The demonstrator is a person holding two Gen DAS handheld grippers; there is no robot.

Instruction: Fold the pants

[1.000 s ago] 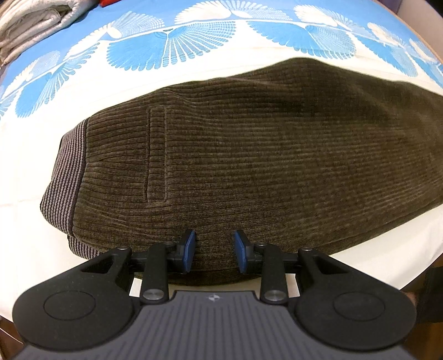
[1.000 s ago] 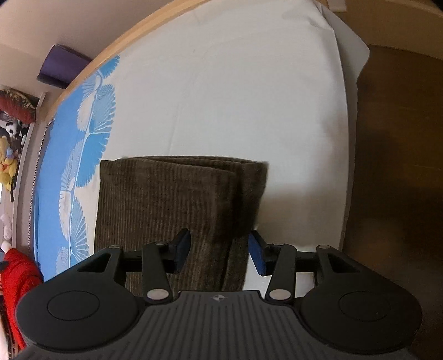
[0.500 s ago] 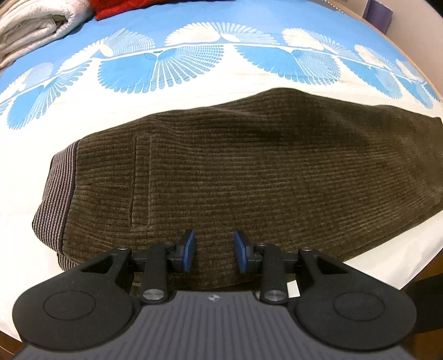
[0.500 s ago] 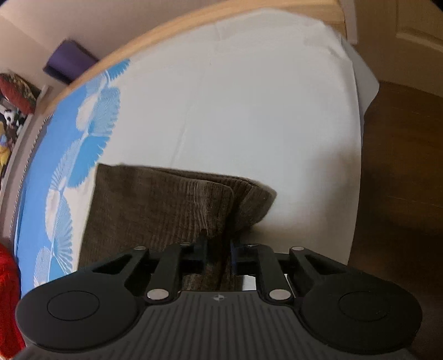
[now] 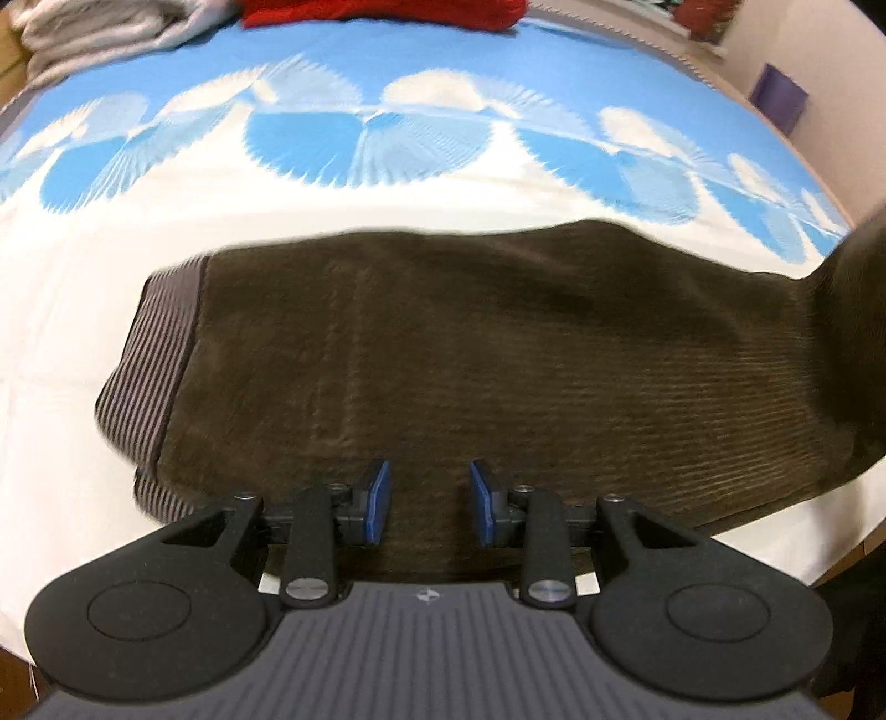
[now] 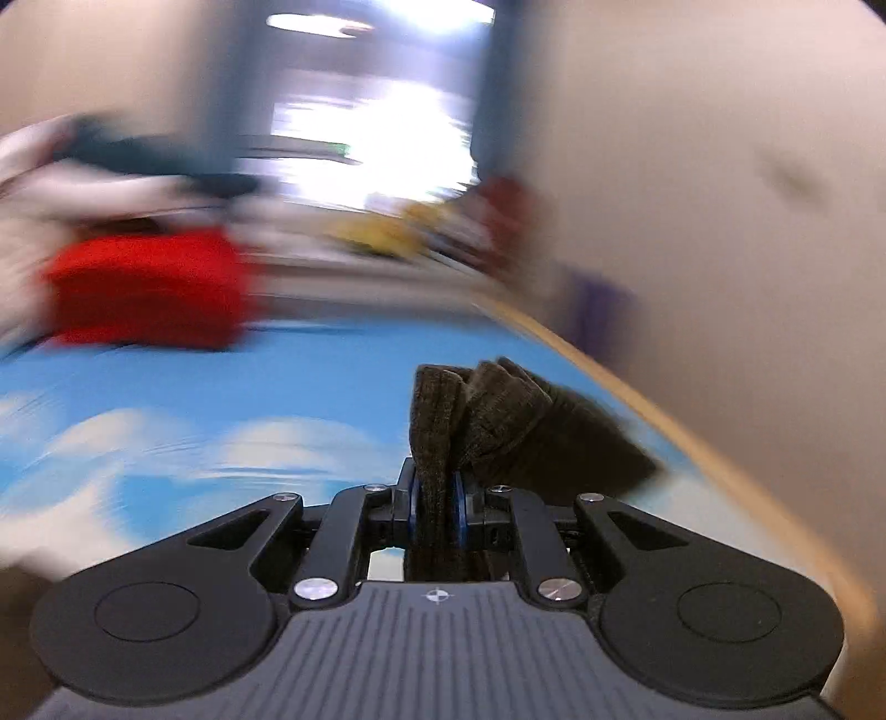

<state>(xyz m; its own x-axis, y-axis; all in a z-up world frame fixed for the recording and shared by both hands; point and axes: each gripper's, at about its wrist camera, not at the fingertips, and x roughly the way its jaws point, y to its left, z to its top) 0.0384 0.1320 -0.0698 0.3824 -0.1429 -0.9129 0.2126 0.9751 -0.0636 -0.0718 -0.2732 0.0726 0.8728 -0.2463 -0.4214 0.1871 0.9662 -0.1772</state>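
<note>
Dark brown corduroy pants (image 5: 470,376) lie flat across the bed, with the striped grey waistband (image 5: 149,365) at the left. At the right edge the leg end (image 5: 853,332) rises off the bed. My left gripper (image 5: 426,501) is open and empty, hovering over the near edge of the pants. In the right wrist view my right gripper (image 6: 436,509) is shut on the bunched leg cuffs (image 6: 498,421) and holds them up above the bed. That view is heavily blurred.
The bed sheet (image 5: 365,127) is white with blue fan prints. A red folded cloth (image 5: 382,11) and grey-white bedding (image 5: 105,27) lie at the far edge. The red cloth (image 6: 149,288) also shows in the right wrist view, with a wooden bed rim (image 6: 692,437) and wall at right.
My right gripper closed on the leg cuffs, then lifted and swung them up over the bed. The left gripper drew back and rose a little, staying open.
</note>
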